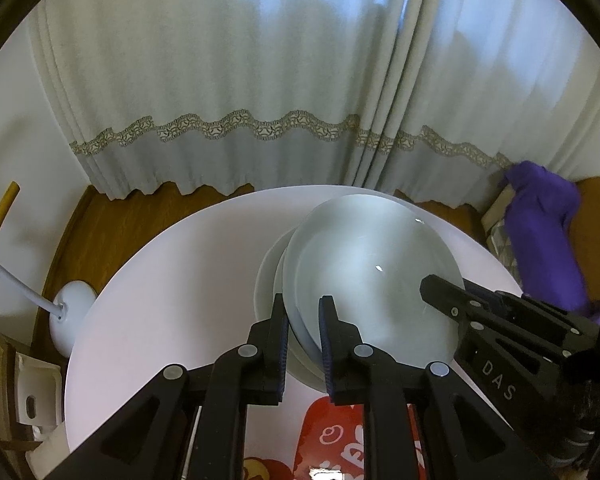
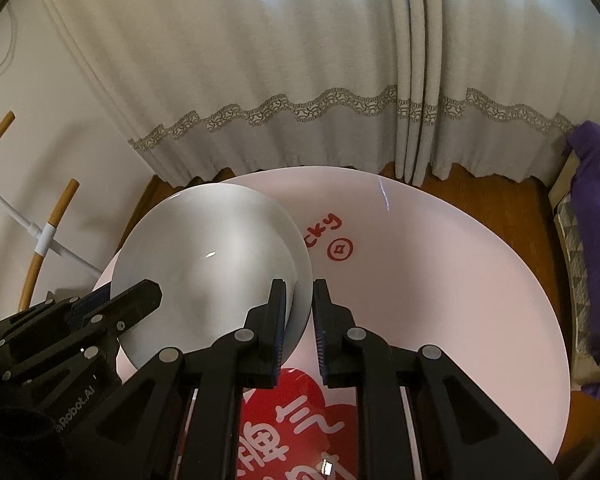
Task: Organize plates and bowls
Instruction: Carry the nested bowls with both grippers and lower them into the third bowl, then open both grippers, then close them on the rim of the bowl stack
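Note:
A white plate (image 1: 372, 264) hangs tilted over the round white table (image 1: 172, 288), held by both grippers at opposite rims. My left gripper (image 1: 303, 320) is shut on its left rim. My right gripper (image 2: 299, 304) is shut on its right rim, seen in the right wrist view on the same plate (image 2: 208, 256). Under the plate, in the left wrist view, a stack of white plates (image 1: 268, 280) rests on the table. The right gripper also shows at the right of the left wrist view (image 1: 440, 296); the left gripper shows at the lower left of the right wrist view (image 2: 140, 296).
The table (image 2: 440, 300) carries red print and a red sticker (image 2: 300, 420) near me. White curtains (image 1: 240, 80) hang behind it over a wooden floor. A white stand with wooden pegs (image 2: 44, 236) is at the left. A purple cloth (image 1: 548, 240) lies at the right.

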A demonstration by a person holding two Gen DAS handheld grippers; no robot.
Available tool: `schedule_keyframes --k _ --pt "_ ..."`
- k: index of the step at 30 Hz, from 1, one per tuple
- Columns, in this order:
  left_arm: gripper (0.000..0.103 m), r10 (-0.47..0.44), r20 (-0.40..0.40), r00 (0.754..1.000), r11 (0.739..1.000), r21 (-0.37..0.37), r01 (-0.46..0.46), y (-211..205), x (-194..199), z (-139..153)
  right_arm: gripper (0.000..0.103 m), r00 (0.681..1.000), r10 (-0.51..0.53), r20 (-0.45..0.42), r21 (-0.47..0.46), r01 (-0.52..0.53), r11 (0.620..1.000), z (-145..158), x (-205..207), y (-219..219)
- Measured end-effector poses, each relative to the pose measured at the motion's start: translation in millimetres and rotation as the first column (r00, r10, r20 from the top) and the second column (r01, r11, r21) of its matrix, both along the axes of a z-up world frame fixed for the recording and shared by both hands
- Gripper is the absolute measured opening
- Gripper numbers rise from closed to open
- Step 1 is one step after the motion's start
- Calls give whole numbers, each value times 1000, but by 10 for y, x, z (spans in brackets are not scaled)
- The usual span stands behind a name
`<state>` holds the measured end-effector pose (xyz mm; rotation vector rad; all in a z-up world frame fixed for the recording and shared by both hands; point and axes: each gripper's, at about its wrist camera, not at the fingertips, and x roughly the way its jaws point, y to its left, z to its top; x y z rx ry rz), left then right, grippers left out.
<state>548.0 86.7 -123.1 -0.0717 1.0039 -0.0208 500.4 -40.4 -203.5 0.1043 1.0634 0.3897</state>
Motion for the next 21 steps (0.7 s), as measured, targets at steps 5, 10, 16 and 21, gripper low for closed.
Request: schedule_keyframes --k 5,10,16,21 --pt "15 6 -14 1000 1000 -11 -6 32 -25 24 15 1000 0 1 13 0 1000 13 -8 -16" --pt "18 13 -11 1000 1000 -22 -13 83 -70 75 18 1000 -5 -12 23 5 1000 16 -23 -13" --pt "24 22 -2 1000 999 -28 -22 92 -177 137 31 1000 -5 -28 40 6 999 67 -95 -37" --pt "35 27 8 1000 999 -25 -27 106 -347 240 37 1000 -6 -22 51 7 999 186 -192 -75"
